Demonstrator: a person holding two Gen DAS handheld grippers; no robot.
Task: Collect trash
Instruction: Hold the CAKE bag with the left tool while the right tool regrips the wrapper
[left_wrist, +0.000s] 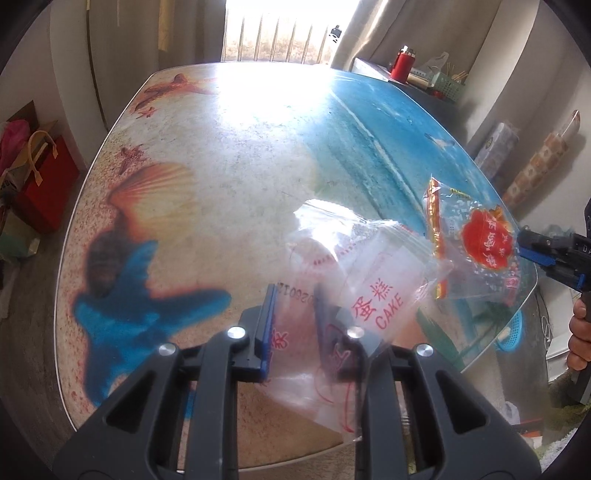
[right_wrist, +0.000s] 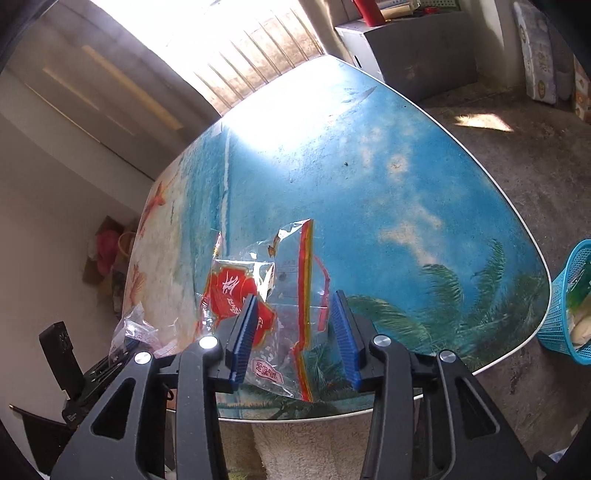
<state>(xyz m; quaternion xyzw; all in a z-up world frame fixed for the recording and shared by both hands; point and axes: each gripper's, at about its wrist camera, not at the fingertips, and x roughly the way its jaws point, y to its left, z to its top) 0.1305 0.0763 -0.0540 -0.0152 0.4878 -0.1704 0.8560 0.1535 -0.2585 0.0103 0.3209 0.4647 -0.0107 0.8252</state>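
Note:
A clear plastic wrapper with red "CAKE" lettering (left_wrist: 369, 291) sits between the blue pads of my left gripper (left_wrist: 295, 306), which is closed on its lower part just above the table. A second clear wrapper with a red label and red-yellow edge (right_wrist: 284, 291) lies at the table's near edge, between the wide-apart pads of my right gripper (right_wrist: 293, 314); the jaws stand open around it. That wrapper (left_wrist: 480, 243) and the right gripper (left_wrist: 532, 247) also show in the left wrist view. The left gripper with its wrapper (right_wrist: 136, 328) shows at lower left of the right wrist view.
The beach-print table (right_wrist: 369, 155) fills both views. A blue mesh basket (right_wrist: 569, 302) with items in it stands on the floor off the table's right corner. Bags and a red box (left_wrist: 44, 184) sit on the floor at left. A cabinet (right_wrist: 406, 48) stands behind.

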